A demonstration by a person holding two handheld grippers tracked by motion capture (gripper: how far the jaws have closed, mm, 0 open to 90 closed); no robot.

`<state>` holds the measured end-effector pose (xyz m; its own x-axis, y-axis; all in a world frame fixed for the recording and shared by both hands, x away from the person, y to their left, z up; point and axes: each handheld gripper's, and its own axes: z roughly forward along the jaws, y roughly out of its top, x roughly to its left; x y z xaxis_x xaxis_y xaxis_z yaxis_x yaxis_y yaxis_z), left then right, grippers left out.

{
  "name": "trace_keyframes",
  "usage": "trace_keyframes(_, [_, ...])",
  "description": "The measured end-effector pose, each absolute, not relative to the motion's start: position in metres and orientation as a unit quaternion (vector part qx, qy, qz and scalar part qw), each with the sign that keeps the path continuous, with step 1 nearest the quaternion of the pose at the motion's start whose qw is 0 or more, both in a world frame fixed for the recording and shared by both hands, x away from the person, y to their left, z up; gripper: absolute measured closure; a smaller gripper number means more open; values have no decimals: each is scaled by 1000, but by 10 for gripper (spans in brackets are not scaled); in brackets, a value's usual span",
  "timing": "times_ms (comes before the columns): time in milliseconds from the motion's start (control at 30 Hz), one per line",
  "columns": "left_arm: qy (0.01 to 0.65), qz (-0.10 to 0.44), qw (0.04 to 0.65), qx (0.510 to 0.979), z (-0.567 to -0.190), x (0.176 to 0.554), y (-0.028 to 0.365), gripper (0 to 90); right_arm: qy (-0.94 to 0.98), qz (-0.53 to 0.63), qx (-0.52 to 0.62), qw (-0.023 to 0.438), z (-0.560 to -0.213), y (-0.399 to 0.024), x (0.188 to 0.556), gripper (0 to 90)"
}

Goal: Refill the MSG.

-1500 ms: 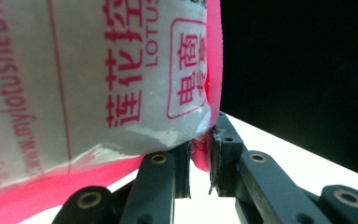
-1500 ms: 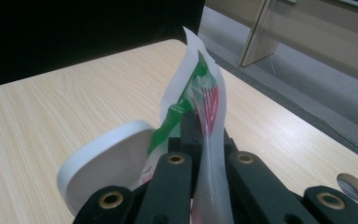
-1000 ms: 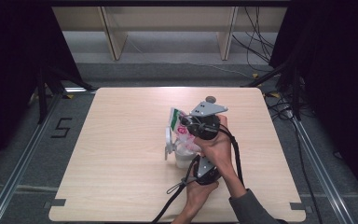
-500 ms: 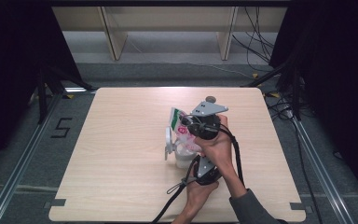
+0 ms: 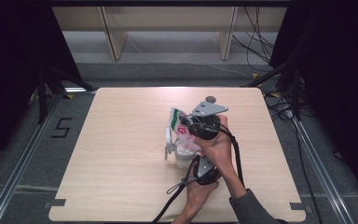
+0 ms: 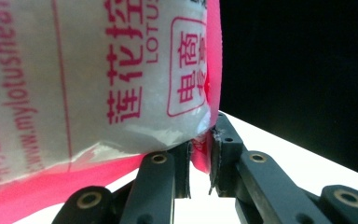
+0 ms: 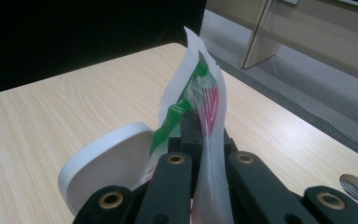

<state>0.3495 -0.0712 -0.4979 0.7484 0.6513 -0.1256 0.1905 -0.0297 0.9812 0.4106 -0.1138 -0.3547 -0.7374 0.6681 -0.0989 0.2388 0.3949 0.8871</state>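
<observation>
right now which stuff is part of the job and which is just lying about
In the job: bag; white container with open lid; left gripper and right gripper, both shut on the bag.

Lying about: table, cables, shelf legs.

A lab recording bay: bare wooden table [image 5: 121, 154], black curtains [image 5: 9, 70], floor rails [image 5: 23, 158], trailing cables [image 5: 261, 42].

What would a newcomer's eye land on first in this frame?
Near the centre of the pale wooden table, both grippers clamp one pink-and-white printed plastic pouch with a green top: the right gripper on its upper edge, the left gripper on a lower pink corner. Under the pouch stands a white plastic container, its hinged lid open.
</observation>
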Motion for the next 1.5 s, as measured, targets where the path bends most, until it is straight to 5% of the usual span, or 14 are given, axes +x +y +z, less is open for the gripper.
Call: trace_keyframes(1500, [304,184,627,693,-498,350,-70,797,806,472,276,229,-356,-111,411,898])
